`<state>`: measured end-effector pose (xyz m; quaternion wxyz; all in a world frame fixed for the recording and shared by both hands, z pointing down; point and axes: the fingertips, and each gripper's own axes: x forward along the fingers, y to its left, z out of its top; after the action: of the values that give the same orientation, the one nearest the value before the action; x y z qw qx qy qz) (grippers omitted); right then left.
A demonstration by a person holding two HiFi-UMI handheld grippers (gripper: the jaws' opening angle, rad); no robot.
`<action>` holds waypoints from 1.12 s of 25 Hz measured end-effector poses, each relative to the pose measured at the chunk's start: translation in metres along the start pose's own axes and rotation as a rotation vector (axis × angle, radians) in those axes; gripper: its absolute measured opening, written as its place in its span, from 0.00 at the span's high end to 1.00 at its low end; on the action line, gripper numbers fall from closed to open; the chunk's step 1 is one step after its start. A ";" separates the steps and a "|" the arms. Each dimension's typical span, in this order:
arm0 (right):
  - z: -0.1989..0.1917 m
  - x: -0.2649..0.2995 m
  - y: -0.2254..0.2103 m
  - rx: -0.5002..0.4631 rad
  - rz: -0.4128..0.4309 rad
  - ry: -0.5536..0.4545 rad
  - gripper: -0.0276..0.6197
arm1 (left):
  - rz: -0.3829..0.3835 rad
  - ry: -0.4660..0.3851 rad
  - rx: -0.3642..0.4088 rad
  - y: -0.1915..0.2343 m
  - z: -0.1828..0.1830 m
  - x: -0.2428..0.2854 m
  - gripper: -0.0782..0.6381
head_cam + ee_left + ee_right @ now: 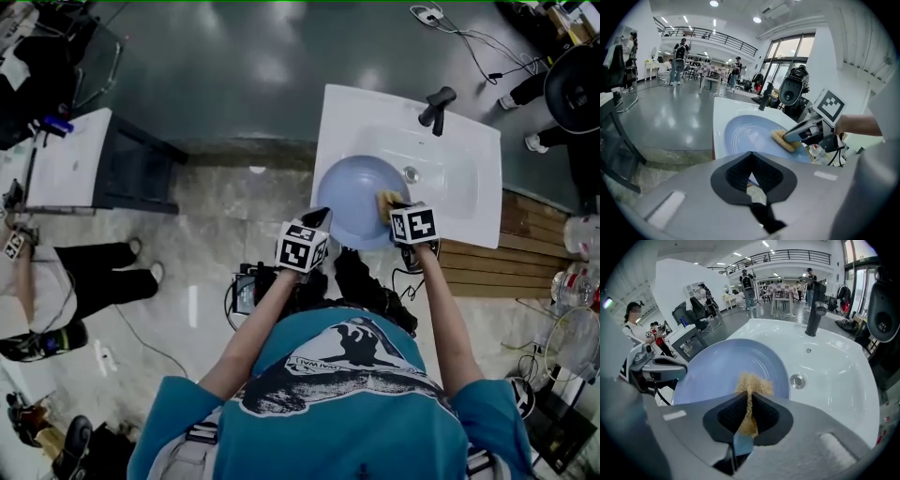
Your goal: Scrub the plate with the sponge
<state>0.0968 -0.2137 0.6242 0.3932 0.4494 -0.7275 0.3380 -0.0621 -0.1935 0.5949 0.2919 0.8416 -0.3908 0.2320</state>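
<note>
Leaning over a white sink (469, 159), a person in a teal shirt works two hand-held grippers on a pale blue plate (352, 192) that stands tilted in the basin, left of the drain (411, 173) and in front of the black faucet (437, 105). The right gripper (749, 408) has its jaws clamped on a yellow sponge (753, 383), which is squeezed thin between the pads and pressed against the plate's face near its right side. The left gripper (751, 173) has its jaws closed on the plate's near left rim, with a sliver of blue edge showing between the pads. Other people stand and sit at tables in the hall behind.
</note>
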 end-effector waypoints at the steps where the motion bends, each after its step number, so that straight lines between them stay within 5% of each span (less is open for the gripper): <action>1: -0.003 -0.001 0.004 0.000 0.006 -0.003 0.91 | -0.004 0.000 0.003 -0.001 0.000 0.001 0.88; 13: -0.022 -0.004 0.048 -0.145 -0.042 0.029 0.91 | -0.028 0.022 0.042 -0.015 -0.001 0.014 0.88; 23: -0.026 0.004 0.110 -0.074 0.176 0.045 0.91 | -0.027 0.002 0.031 -0.013 0.002 0.015 0.88; 28: -0.022 0.007 0.124 -0.073 0.209 0.060 0.91 | -0.028 -0.009 0.022 -0.013 0.005 0.016 0.88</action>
<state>-0.0128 -0.1521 0.6236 0.3932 0.3460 -0.7703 0.3637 -0.0420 -0.1988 0.5970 0.2840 0.8511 -0.3779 0.2282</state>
